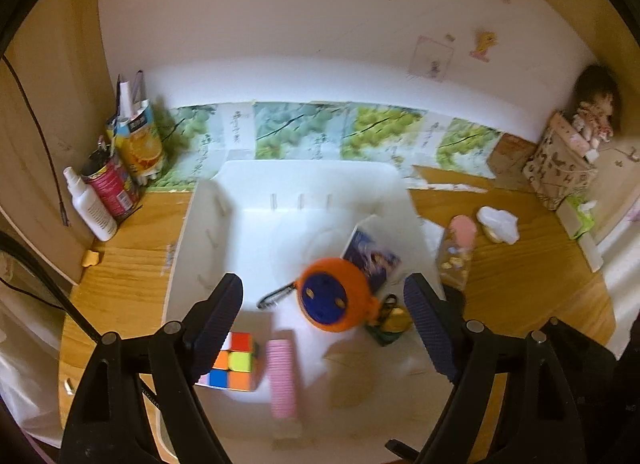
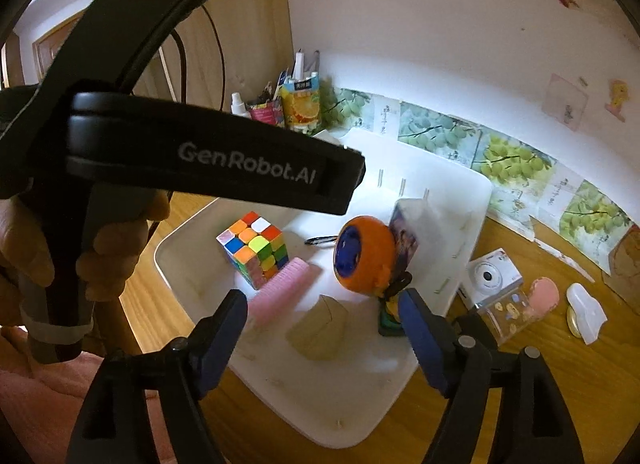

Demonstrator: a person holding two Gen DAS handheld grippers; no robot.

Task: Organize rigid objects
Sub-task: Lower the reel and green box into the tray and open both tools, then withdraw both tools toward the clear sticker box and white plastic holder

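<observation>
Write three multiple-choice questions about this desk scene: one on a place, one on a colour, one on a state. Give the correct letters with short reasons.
1. Where is the cube?
A. In the white bin
B. On the bare desk
C. On the camera box

2. What colour is the comb beside the cube?
A. Green
B. Pink
C. Black

3. How is the right gripper?
A. Shut on the cube
B. Shut on the comb
C. Open, holding nothing

Answers:
1 A: the cube stands on the bin floor, within its walls.
2 B: the ribbed comb is pink in both views.
3 C: the fingers stand wide apart over the bin and no pad presses on anything.
</observation>
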